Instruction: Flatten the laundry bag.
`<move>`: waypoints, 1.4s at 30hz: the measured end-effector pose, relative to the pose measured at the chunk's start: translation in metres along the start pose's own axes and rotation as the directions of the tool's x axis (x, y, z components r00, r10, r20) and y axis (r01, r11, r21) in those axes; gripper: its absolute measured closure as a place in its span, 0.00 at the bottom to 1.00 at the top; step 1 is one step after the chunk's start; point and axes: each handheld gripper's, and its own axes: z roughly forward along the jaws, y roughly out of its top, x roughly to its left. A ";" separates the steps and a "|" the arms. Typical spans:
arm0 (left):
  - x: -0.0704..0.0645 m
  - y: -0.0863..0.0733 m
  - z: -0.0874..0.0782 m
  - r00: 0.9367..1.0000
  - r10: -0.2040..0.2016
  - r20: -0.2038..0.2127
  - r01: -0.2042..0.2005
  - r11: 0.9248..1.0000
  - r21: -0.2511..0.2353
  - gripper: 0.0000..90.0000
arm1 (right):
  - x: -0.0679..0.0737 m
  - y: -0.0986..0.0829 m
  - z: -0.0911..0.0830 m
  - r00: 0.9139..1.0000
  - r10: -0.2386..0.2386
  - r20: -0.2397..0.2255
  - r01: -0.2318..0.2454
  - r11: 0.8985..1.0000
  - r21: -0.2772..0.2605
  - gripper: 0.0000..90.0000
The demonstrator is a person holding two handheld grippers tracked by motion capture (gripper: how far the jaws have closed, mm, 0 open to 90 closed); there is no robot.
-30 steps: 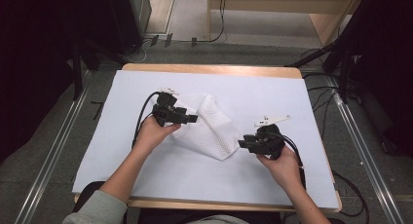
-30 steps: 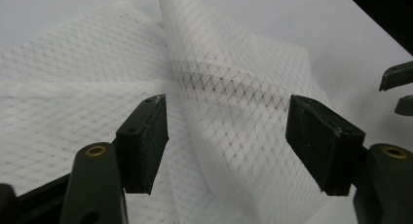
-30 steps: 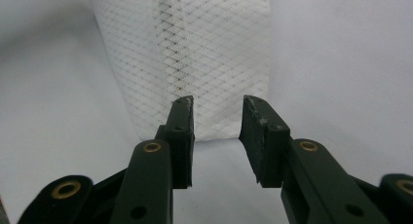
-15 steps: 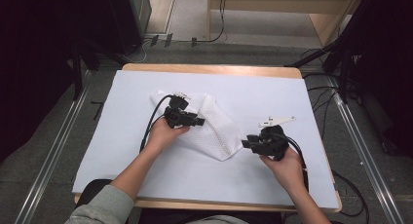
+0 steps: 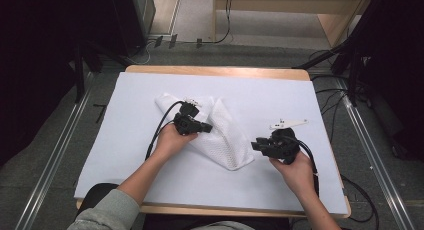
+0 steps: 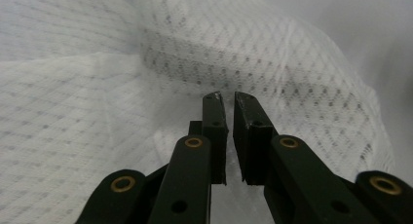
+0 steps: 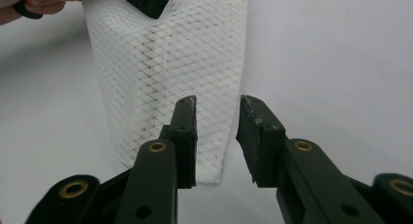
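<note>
White mesh cloth (image 5: 225,135) folded, flat on table

left tool (image 5: 206,127) farther across cloth (image 5: 227,140)

Cloth (image 5: 220,130) lies on the table (image 5: 300,95), folded into a V, its point toward the person. Left gripper (image 5: 206,126) sits over the cloth's left arm; in the left gripper view the cloth (image 6: 272,63) lies under and just ahead of the fingertips (image 6: 213,100), a fold ridge beyond them. Right gripper (image 5: 255,146) is just right of the cloth's point; in the right gripper view the cloth's end (image 7: 195,87) lies ahead of the left finger (image 7: 185,121), bare table ahead of the right one
</note>
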 end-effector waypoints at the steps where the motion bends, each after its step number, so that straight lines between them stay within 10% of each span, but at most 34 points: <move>1: -0.002 0.000 0.000 1.000 0.013 -0.001 -0.013 1.000 0.001 0.90 | 0.000 0.000 0.000 1.000 0.001 0.000 -0.001 1.000 -0.002 0.78; 27: -0.003 -0.010 -0.004 1.000 0.019 -0.019 -0.019 1.000 0.004 0.83 | -0.018 0.094 0.096 0.998 -0.039 -0.046 0.038 0.999 -0.017 0.60; 42: 0.002 -0.015 0.001 0.999 0.022 -0.034 -0.022 1.000 0.010 0.82 | -0.020 0.111 0.139 0.996 -0.012 -0.089 0.016 0.999 0.041 0.52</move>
